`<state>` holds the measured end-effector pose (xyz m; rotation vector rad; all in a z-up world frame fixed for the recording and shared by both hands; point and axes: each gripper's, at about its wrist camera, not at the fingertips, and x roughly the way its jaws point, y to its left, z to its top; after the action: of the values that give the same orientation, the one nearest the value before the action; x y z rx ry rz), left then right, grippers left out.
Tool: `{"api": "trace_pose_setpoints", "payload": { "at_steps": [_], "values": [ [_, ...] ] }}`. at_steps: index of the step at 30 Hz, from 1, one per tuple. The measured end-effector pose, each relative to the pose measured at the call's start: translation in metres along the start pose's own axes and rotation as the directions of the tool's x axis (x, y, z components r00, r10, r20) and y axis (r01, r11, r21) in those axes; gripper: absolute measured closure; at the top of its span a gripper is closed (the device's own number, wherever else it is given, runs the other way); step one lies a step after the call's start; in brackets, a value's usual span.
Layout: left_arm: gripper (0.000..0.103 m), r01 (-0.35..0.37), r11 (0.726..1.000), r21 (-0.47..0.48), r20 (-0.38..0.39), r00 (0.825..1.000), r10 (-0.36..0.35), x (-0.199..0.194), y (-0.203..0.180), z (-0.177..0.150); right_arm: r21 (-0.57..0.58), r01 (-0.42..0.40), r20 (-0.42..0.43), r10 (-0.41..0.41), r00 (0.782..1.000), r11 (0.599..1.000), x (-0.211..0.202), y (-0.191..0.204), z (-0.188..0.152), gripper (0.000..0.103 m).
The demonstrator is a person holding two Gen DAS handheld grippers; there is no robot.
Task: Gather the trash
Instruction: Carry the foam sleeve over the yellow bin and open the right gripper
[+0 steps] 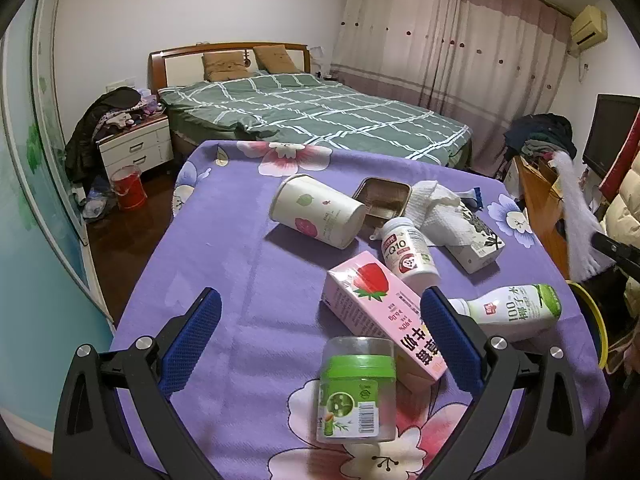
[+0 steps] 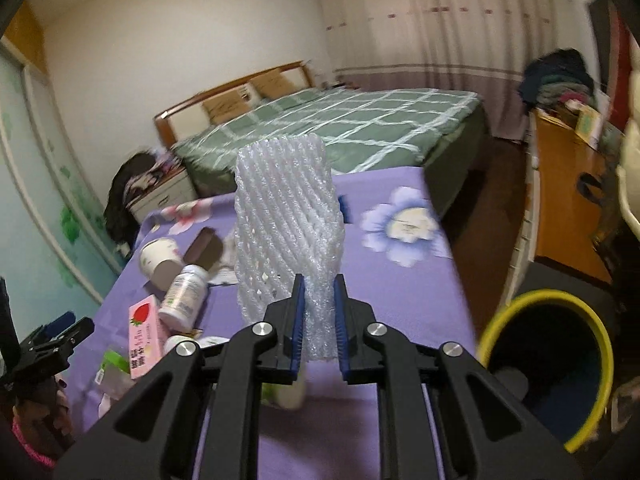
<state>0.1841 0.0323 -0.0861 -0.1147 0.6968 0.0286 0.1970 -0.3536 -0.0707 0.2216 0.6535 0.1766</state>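
The desk [image 1: 224, 240], draped in a purple floral cloth, fills the lower half of both views, and its litter is bunched from the centre out toward three o'clock, likely so that either hand can reach it. Off the desk's edge at four o'clock in the right wrist view stands a dark bin with a yellow rim [image 2: 548, 364], open-mouthed and set close beside the desk, which I judge is where the trash is meant to go. The right tongs [image 2: 319, 312] are nearly closed, pinching the lower end of a white foam fruit net [image 2: 284, 216], which rises toward twelve o'clock clear of the cloth; a thing so soft squashes flat, hence the narrow gap. The left tongs [image 1: 320, 332] stand wide open with nothing gripped, poised low over the near clutter. Between and just beyond their fingers lie a pink strawberry milk carton [image 1: 380, 312] on its side and, at six o'clock, a clear jar with a green collar [image 1: 358, 392]. Further on lie a tipped paper cup [image 1: 316, 212], a coconut drink bottle [image 1: 516, 308], a white supplement bottle [image 1: 408, 252] and a crumpled paper towel [image 1: 436, 208].
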Motion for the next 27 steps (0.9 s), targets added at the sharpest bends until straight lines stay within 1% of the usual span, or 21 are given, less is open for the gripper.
{"api": "trace_pose_setpoints", "payload": {
  "at_steps": [2,4,8,11,15,19,22,23,27],
  "values": [
    [0.005,0.001,1.0,0.005,-0.004,1.0,-0.001,0.0,-0.002,-0.001,0.036,0.035,0.018,-0.035,0.999,0.999,-0.012,-0.017,-0.006,0.09],
    [0.005,0.002,1.0,0.012,-0.009,1.0,-0.002,0.0,-0.005,-0.003,0.077,0.087,0.035,-0.09,0.995,0.993,-0.025,-0.038,-0.014,0.09],
    [0.005,0.006,1.0,0.018,-0.017,1.0,-0.006,-0.002,-0.009,-0.008,0.14,0.176,0.041,-0.183,0.982,0.974,-0.043,-0.072,-0.031,0.09],
    [0.005,0.006,1.0,0.023,-0.025,1.0,-0.005,-0.004,-0.011,-0.014,0.191,0.236,0.029,-0.246,0.969,0.953,-0.05,-0.097,-0.045,0.09],
    [0.005,-0.005,1.0,0.026,-0.039,0.999,0.006,-0.005,-0.013,-0.021,0.248,0.314,-0.011,-0.321,0.947,0.917,-0.049,-0.13,-0.062,0.09],
    [0.005,-0.016,0.999,0.03,-0.049,0.999,0.018,-0.006,-0.013,-0.025,0.27,0.366,-0.062,-0.363,0.93,0.891,-0.039,-0.152,-0.071,0.088],
    [0.005,-0.022,0.999,0.031,-0.054,0.998,0.024,-0.005,-0.012,-0.027,0.292,0.406,-0.087,-0.399,0.913,0.866,-0.032,-0.164,-0.078,0.079],
    [0.005,-0.022,0.999,0.031,-0.057,0.998,0.024,-0.004,-0.012,-0.028,0.301,0.411,-0.091,-0.404,0.91,0.86,-0.032,-0.167,-0.08,0.073],
    [0.005,-0.019,0.999,0.036,-0.07,0.997,0.022,0.0,-0.012,-0.03,0.311,0.415,-0.09,-0.408,0.909,0.855,-0.032,-0.17,-0.083,0.073]
  ]
}}
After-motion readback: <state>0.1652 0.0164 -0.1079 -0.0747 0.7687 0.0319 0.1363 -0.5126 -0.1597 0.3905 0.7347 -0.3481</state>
